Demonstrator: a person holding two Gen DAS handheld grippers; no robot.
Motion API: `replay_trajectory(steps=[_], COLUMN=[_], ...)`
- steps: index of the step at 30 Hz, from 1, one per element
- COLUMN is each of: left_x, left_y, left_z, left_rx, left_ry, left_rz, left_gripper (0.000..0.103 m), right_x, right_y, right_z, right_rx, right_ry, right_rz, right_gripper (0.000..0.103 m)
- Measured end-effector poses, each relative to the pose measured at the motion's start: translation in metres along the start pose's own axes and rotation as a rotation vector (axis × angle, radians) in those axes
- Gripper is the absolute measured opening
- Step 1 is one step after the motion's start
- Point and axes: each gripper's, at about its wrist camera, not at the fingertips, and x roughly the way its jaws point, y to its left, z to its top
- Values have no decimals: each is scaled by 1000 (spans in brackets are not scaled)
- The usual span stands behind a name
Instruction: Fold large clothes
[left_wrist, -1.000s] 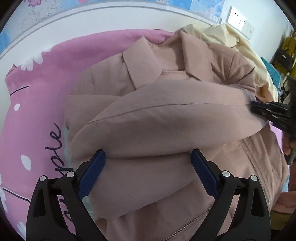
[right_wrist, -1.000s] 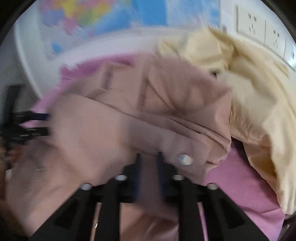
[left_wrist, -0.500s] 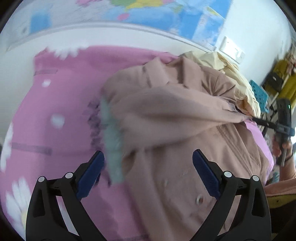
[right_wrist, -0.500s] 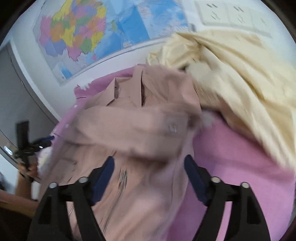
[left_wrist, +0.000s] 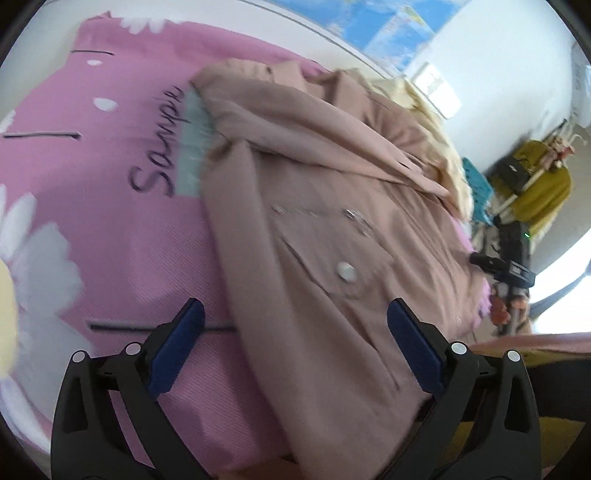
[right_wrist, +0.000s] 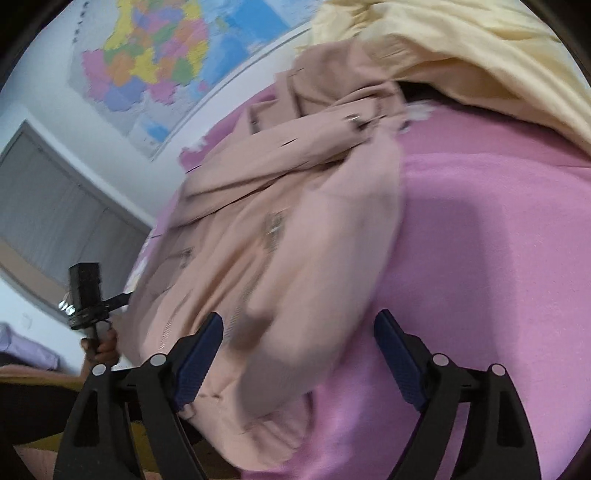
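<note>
Sleeve let go since a second ago: then pinched in the right tongs (right_wrist: 297, 354) and drawn across the chest, now lying loose over the front of the pink jacket (left_wrist: 332, 229). Both views swung back from the collar toward the near hem. Left tongs (left_wrist: 291, 347) already wide then, wider now.

Jacket spread face up on the pink bedcover (left_wrist: 92, 206), collar toward the wall, sleeve (left_wrist: 303, 125) crossing slantwise over the chest. Snap button (left_wrist: 346, 271) and a short run of zipper on the front panel. Black lettering (left_wrist: 159, 144) and white daisy prints on the cover just beside the jacket's edge. Heap of pale yellow cloth (right_wrist: 461, 48) at the far side, touching the jacket's shoulder. Map (right_wrist: 155, 62) on the wall behind.

Left tongs spread and opening further, hanging above the lower front panel and the cover's edge, nothing pinched, blue pads (left_wrist: 177, 350) clear of the fabric. Right tongs spread too, jaws opening; jacket hem showing between the fingers in the right wrist view, blurred, no pad pressing on it. Other gripper visible at the edge of each view, gripped by a hand (right_wrist: 103, 343).
</note>
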Motion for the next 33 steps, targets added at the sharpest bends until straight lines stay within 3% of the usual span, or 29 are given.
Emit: replay_trajectory(steps=[2,6,9,11,12,13,14,16,22,27,33], left_x=[3,10,17,21,22,25,29,32,-30,-80,-71], left_y=[-11,-22,-37,-36,-37,-37,-36,-32,-44,-39,-29], left_z=[-8,-20,-26,-23,-20,-18,-14,-8,2,-3,-13], left_rx=[29,0,35,5,-11,-22,-42,-73,-46,-68,-106], left_ry=[25,59,50,40,31,35,52,57,-102,-187,-139], left_rz=[-10,-170,-161,-171,-158,-136,-94,-47,-105,-172,-156], left_gripper=[97,98,98,94,85,47,22,7,3,4,4], right_x=[4,9,12,15,19,25,27,25,-32,-80,-52], right_y=[8,11,21,23,22,23,23,30,59,88,70], right_z=[-4,-11,-15,-15,-15,-17,-20,-20,-21,-28,-40], right_rx=[-39,-7,-61,-51,-33,-27,-35,-49,-100,-182,-77], right_ry=[1,23,13,23,48,73,82,63,-77,-158,-29], right_rz=[-6,117,99,116,131,122,107,110,235,325,307], right_gripper=[83,81,81,55,32,24,15,8,6,7,7])
